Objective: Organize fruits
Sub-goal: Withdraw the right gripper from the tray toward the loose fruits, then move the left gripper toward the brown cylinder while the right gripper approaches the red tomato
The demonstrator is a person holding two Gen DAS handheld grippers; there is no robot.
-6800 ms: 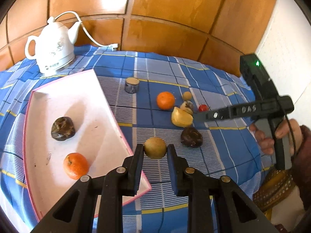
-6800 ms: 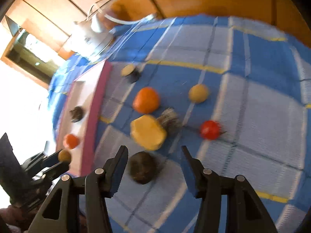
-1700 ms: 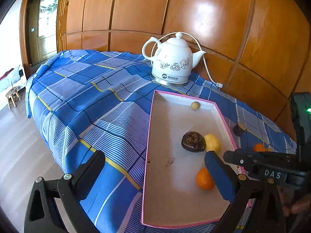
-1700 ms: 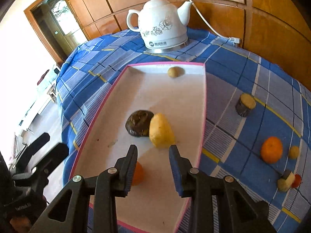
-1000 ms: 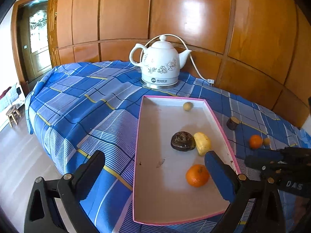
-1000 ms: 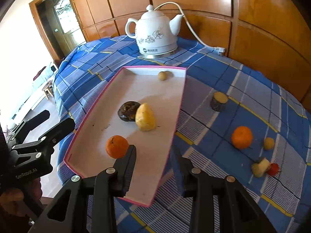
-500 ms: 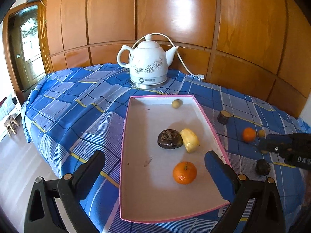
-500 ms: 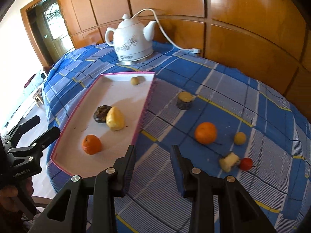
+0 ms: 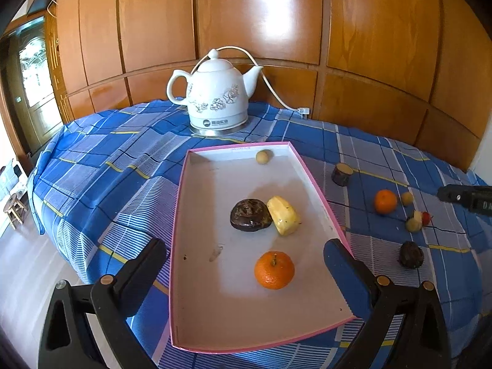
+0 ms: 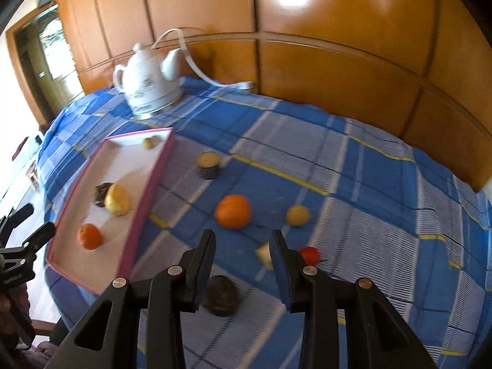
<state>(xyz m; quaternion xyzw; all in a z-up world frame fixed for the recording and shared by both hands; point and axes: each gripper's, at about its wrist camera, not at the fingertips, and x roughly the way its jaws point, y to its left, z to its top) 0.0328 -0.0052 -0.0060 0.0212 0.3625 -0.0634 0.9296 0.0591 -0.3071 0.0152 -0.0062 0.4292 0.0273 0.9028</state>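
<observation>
The left tool (image 9: 243, 258) was spread wide, with nothing held, above the near end of the tray (image 9: 200, 323). The right tool (image 10: 241, 250) was only narrowly parted and empty, poised over the desk (image 10: 384, 184) past the tray's right rim. A white cardboard tray with a pink rim was seen on the blue checked cloth (image 9: 101, 166). Inside it lay a dimpled orange (image 9: 273, 270), a wrinkled dark fruit (image 9: 250, 215) touching a yellow peeled piece (image 9: 283, 215), and a small tan ball (image 9: 263, 156) at the far edge. Loose on the cloth were another orange (image 10: 232, 211), a dark fruit (image 10: 220, 295) and a glossy red berry (image 10: 310, 254). A glazed white kettle (image 9: 215, 98) stood at the far edge.
</observation>
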